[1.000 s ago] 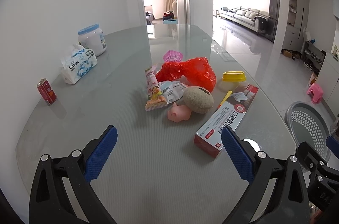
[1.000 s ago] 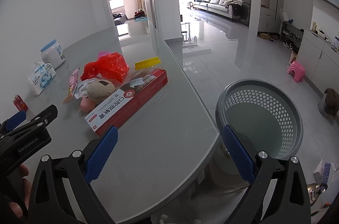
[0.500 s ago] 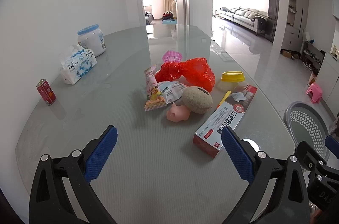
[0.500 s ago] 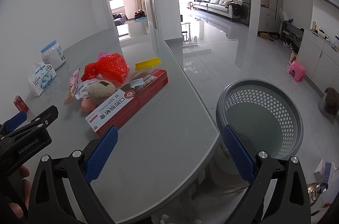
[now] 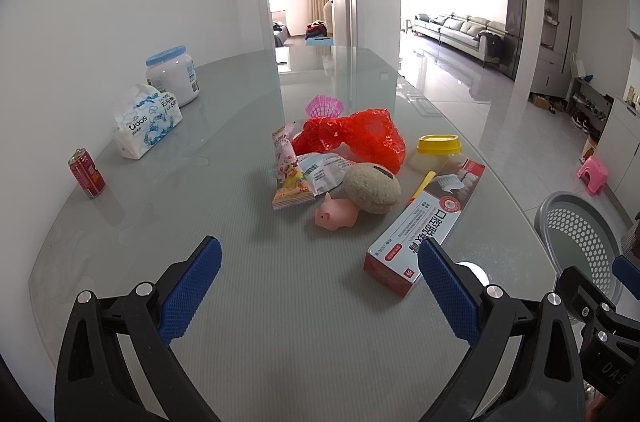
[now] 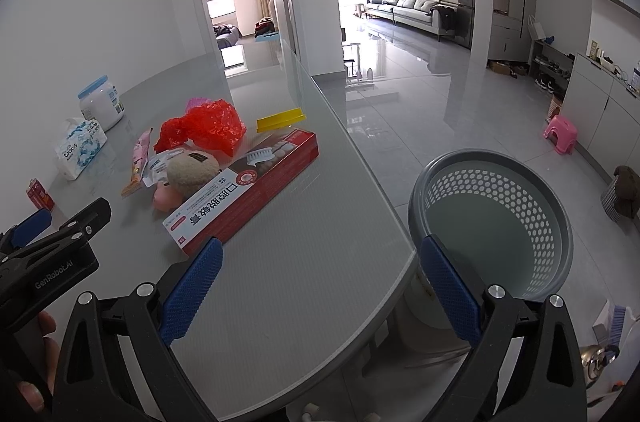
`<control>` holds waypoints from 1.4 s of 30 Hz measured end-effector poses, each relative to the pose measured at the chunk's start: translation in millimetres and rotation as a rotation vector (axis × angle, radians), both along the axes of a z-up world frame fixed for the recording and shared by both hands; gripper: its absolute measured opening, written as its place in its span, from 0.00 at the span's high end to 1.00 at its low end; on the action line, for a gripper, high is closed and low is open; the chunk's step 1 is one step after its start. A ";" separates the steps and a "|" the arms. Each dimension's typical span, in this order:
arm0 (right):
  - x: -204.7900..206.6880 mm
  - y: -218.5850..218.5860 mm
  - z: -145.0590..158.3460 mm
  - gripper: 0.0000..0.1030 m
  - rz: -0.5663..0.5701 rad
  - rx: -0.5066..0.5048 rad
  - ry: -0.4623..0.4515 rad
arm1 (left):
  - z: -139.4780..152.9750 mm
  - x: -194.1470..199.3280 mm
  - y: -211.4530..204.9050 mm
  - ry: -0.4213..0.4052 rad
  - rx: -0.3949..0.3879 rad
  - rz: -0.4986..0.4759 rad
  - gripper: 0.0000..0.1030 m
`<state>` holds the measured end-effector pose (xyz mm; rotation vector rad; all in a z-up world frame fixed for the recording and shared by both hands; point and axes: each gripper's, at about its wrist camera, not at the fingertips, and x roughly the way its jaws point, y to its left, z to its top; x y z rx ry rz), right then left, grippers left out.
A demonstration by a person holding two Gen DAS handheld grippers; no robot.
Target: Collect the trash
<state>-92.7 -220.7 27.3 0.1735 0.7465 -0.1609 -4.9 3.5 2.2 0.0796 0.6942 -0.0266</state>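
- The left claw [image 5: 318,286] is wide open and holds nothing. It hangs over a bare part of the desk [image 5: 248,342].
- The right claw [image 6: 320,288] is wide open too, with nothing in it. It sits over the round end of the desk, with the gray basket [image 6: 496,222] on the floor just past the edge.
- The trash lies in a pile in the middle of the desk: a long red box [image 5: 426,228], a pink toy pig [image 5: 335,215], a fuzzy tan lump [image 5: 372,187], snack wrappers [image 5: 289,174] and a red plastic bag [image 5: 352,138].
- The red box is nearest to both claws, so I think it goes first.
- The box is long. Held by one end, it could tip and slip out.
- The pile is tight. A claw could bump the pig off the desk.
- The bag is thin and could slide free.
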 end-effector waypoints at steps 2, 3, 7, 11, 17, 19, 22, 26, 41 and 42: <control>0.2 0.1 0.0 0.08 0.000 -0.001 0.001 | 0.0 0.1 -0.2 0.000 0.000 0.000 0.06; -0.2 0.0 0.1 0.08 0.000 0.000 0.001 | 0.0 0.2 -0.4 0.001 0.001 0.000 0.06; -0.3 0.0 0.0 0.08 0.000 -0.001 -0.001 | -0.2 0.2 -0.7 0.000 0.000 -0.001 0.06; -0.3 0.0 0.0 0.08 0.001 -0.001 0.000 | -0.1 0.2 -1.4 0.001 -0.002 -0.001 0.06; 1.6 1.5 0.3 0.08 0.003 -0.001 0.001 | -0.1 0.3 -1.4 0.001 -0.001 -0.002 0.06; 1.3 1.4 0.3 0.08 0.003 -0.001 0.001 | -0.1 0.2 -1.2 0.001 -0.002 -0.002 0.06; 1.5 1.8 0.5 0.08 0.004 -0.002 0.001 | -0.1 0.2 -1.1 0.000 -0.001 -0.001 0.06; 1.2 1.3 0.0 0.08 0.004 0.000 0.001 | 0.1 -0.1 -1.3 0.000 -0.002 -0.002 0.06; 27.1 14.3 -24.9 0.08 0.040 0.012 0.058 | -14.5 21.0 38.4 0.022 -0.007 0.088 0.06; 31.0 17.7 -27.7 0.08 0.048 0.012 0.065 | -16.0 23.0 43.1 0.025 -0.009 0.098 0.06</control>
